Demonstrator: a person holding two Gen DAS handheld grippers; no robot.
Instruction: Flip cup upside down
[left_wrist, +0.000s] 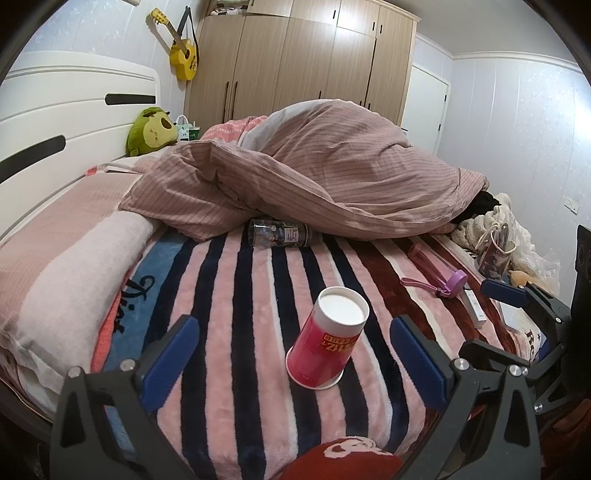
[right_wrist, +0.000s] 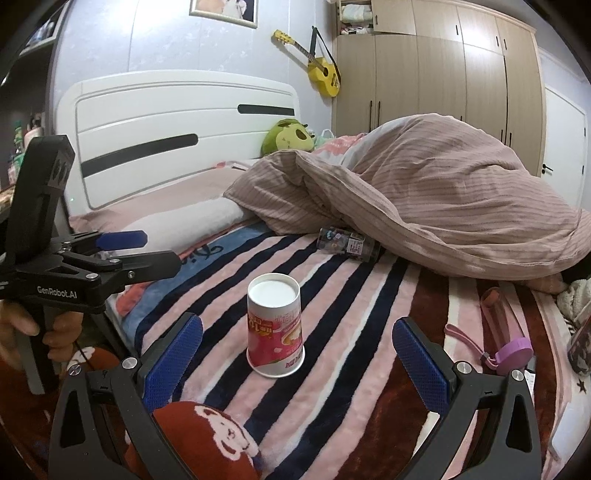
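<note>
cup (right_wrist: 275, 326) upside down on blanket (right_wrist: 354, 295), left claw (right_wrist: 155, 251) only in right view

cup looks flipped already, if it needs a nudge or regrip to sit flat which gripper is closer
Probably the right gripper: its open fingers frame the paper cup, which stands rim-down on the striped blanket. The left gripper is also open and faces the cup, but the right view shows it off to the side.

Your cup (right_wrist: 275, 326) stands alone on the striped blanket (left_wrist: 258, 295), bare fabric on both sides between the spread tongs. Behind, a lying dark bottle (left_wrist: 279, 232) and heaped duvet (left_wrist: 332, 173) block; the pink bottle (right_wrist: 506, 325) lies well right.
</note>
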